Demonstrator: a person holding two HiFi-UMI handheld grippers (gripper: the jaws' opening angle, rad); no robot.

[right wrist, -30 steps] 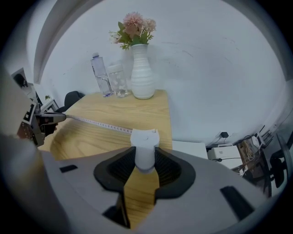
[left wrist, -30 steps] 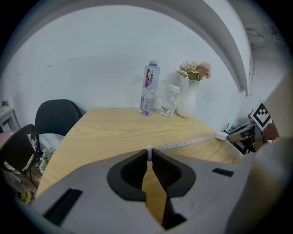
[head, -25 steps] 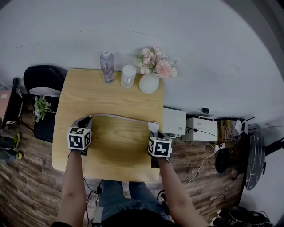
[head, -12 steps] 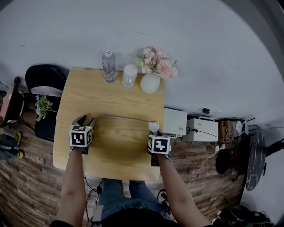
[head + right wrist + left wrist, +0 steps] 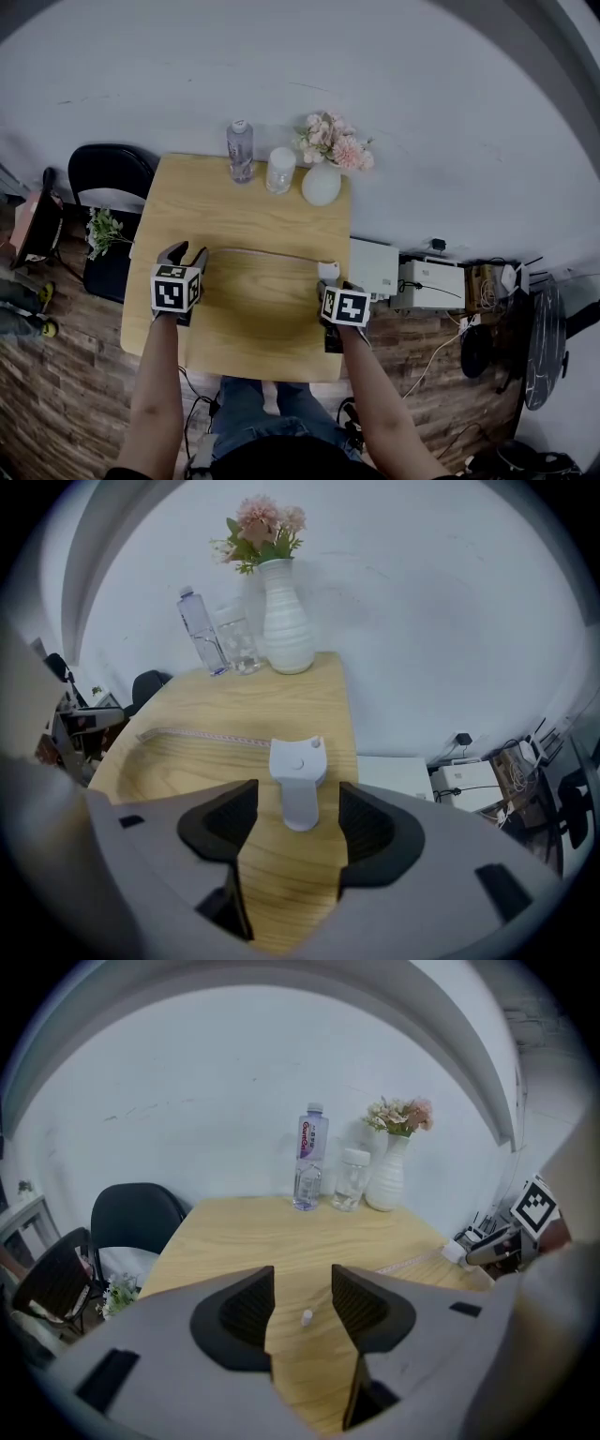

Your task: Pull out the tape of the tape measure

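Note:
The white tape measure case (image 5: 298,771) lies on the wooden table (image 5: 253,216) near its right edge. Its tape (image 5: 202,735) runs out leftward, flat on the wood. My right gripper (image 5: 298,794) straddles the case; its jaws are opening and the pads stand clear of the case's sides. In the head view the case (image 5: 327,272) sits just ahead of the right gripper (image 5: 330,284). My left gripper (image 5: 302,1283) is open over the tape's small white end tab (image 5: 306,1316), which rests on the table untouched. The head view puts the left gripper (image 5: 184,251) at the table's left side.
At the table's far edge stand a water bottle (image 5: 240,150), a clear jar (image 5: 280,170) and a white vase of pink flowers (image 5: 322,184). A black chair (image 5: 101,173) stands to the left. White boxes (image 5: 373,267) and cables lie on the floor to the right.
The left jaws have let go of the tape end, and the right jaws have spread off the case. The tape, held stretched between them a second ago, now lies on the table.

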